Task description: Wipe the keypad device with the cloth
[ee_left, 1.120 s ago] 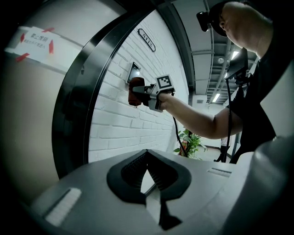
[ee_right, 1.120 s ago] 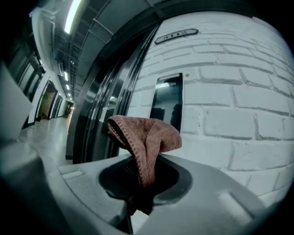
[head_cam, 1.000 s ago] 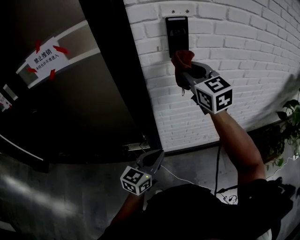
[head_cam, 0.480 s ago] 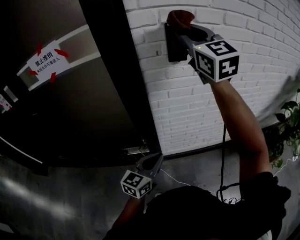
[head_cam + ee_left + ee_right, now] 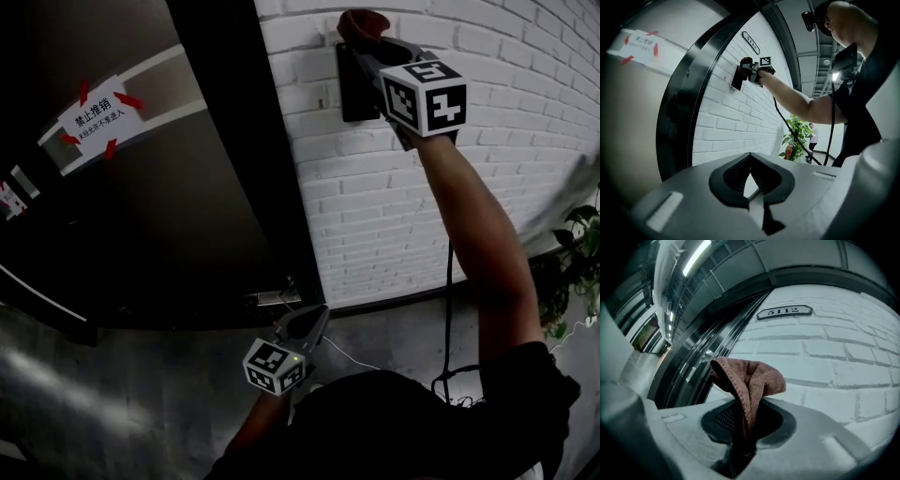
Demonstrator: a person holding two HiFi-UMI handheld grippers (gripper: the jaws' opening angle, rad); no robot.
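Item: keypad device (image 5: pixel 351 94), mounted on the brick wall (image 5: pixel 375 206), lying just behind the right gripper (image 5: pixel 373 54), whose jaws are clamping the reddish cloth (image 5: pixel 361 23) at the device's top edge. Wiping step is seemingly running; the next stroke is calling for pressing the cloth downward over the face. Also: left gripper (image 5: pixel 302 328) is hanging well below, jaws closed, empty.

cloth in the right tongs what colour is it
The cloth is reddish brown, clearest in the right gripper view.

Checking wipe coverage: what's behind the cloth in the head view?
Top of the keypad device, mounted on the white brick wall. Its dark lower left shows; the cloth and right gripper cover the rest.
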